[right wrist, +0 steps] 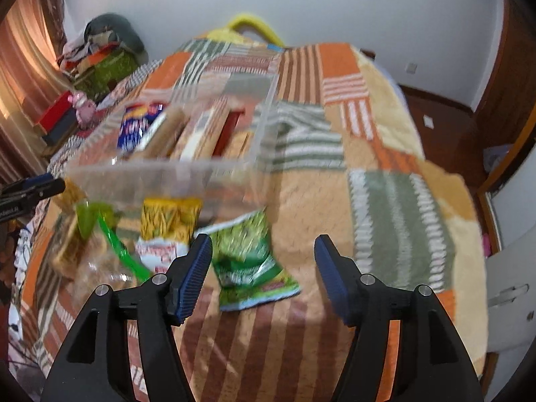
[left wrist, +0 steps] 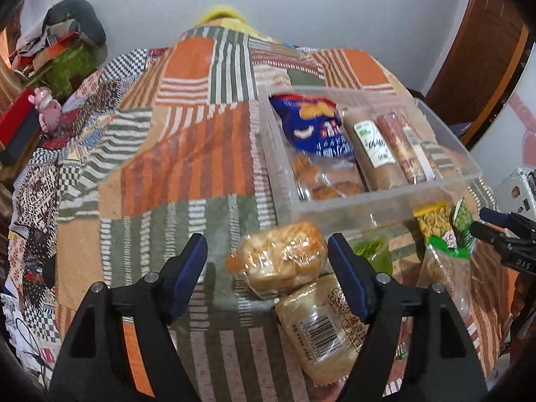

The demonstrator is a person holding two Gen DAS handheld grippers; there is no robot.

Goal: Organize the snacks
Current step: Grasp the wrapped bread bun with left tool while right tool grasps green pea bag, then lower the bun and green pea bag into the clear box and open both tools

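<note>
My left gripper (left wrist: 268, 261) is wide open and empty, the bun (left wrist: 279, 258) lying between its jaws, long axis 9-to-3. My right gripper (right wrist: 263, 261), also open and empty (blurred view), has the green packet (right wrist: 249, 261) just off its left finger. The bin (left wrist: 368, 197) sits at 1 o'clock.

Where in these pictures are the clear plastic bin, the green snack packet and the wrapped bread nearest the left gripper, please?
Clear plastic bin (left wrist: 368, 206): left wrist view, its near wall.
Green snack packet (right wrist: 249, 261): right wrist view, middle of its face.
Wrapped bread (left wrist: 281, 258): left wrist view, top of the loaf.
</note>
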